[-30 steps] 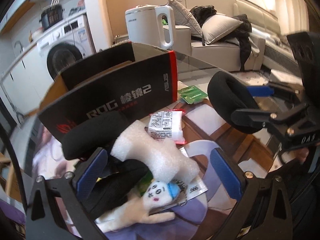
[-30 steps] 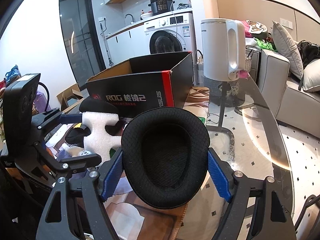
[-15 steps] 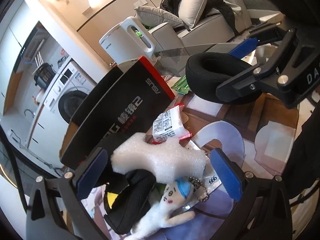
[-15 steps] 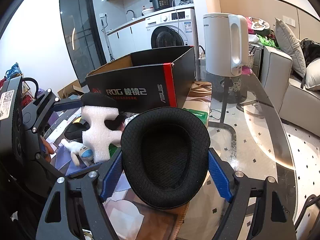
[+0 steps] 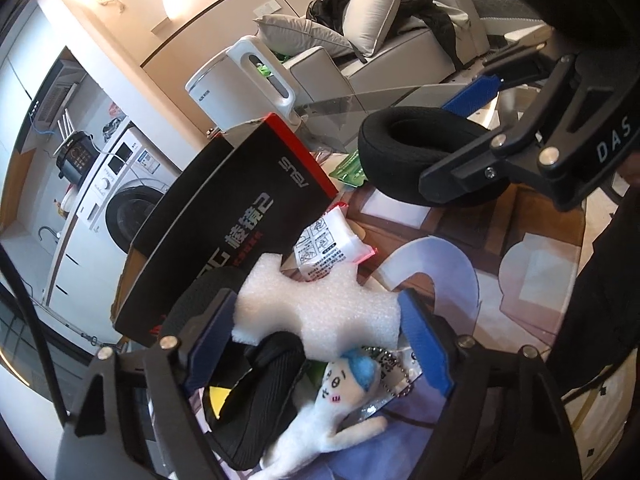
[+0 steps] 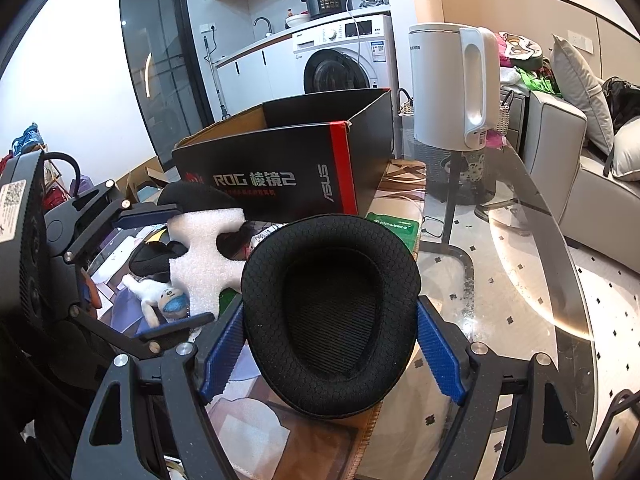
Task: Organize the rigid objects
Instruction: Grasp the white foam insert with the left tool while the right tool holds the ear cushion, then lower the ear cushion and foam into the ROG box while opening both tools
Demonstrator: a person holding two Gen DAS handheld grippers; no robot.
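My left gripper [image 5: 320, 340] is shut on a white foam block [image 5: 320, 308], which also shows in the right wrist view [image 6: 204, 252]. My right gripper [image 6: 332, 332] is shut on a black ear cushion [image 6: 332, 292], held in the air; it also shows in the left wrist view [image 5: 424, 156]. An open black ASUS ROG box [image 6: 288, 164] stands on the table behind both, its opening upward; it also shows in the left wrist view [image 5: 240, 216].
A small white plush doll with blue hair [image 5: 344, 412], black pads [image 5: 256, 392], a white packet [image 5: 324, 248] and a green packet [image 6: 392, 228] lie on the table. A white kettle [image 6: 452, 84] stands on the glass tabletop [image 6: 520, 280] to the right.
My left gripper has closed from open onto the foam block and its view has tilted. The right gripper keeps holding the ear cushion, nearly still.
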